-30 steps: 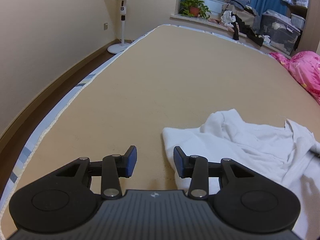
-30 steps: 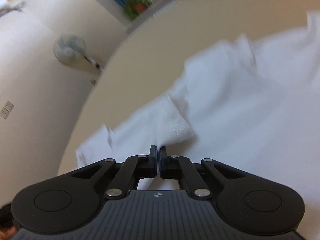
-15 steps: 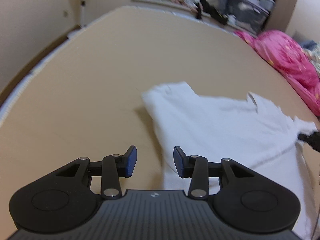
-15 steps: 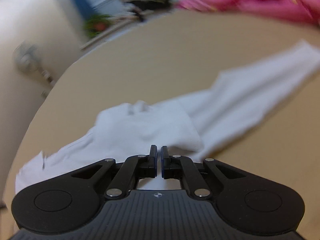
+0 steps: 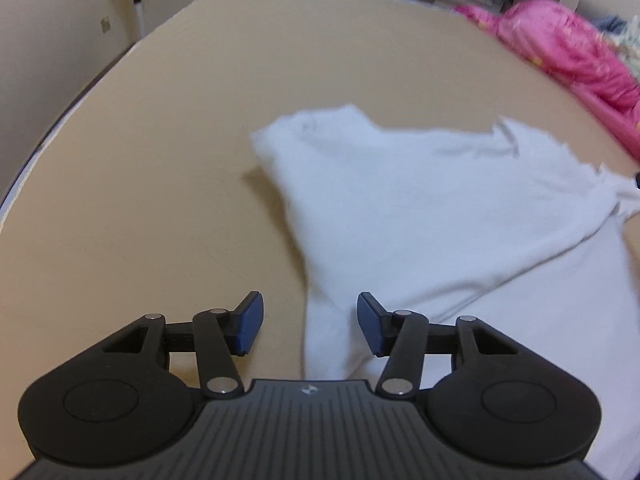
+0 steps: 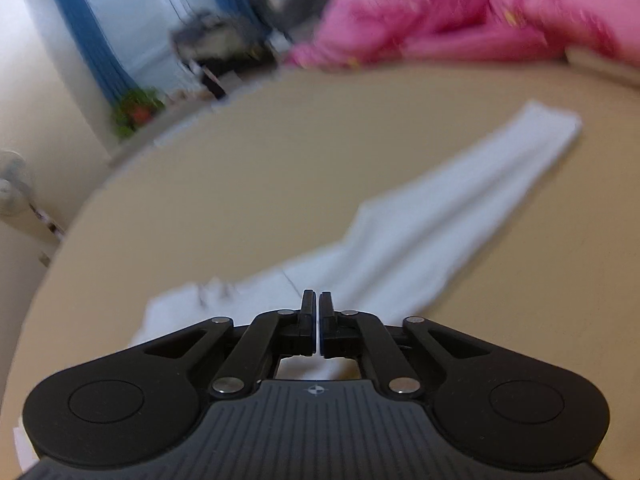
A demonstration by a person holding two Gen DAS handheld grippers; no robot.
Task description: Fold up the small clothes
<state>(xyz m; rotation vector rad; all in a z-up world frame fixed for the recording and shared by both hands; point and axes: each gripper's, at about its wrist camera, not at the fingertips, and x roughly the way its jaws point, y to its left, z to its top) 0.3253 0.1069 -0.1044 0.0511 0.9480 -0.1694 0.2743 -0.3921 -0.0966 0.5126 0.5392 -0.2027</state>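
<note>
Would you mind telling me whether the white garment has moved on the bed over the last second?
Yes. In the left wrist view the white garment has been drawn out flatter toward the pink quilt, pulled by the shut right gripper.

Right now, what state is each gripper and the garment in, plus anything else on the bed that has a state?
left gripper: open, holding nothing, over the garment's near edge.
right gripper: shut on the white garment.
white garment: spread on the bed, one sleeve stretched out, not folded.
pink quilt: bunched at the bed's far right side.
bed: tan cover, smooth.
</note>
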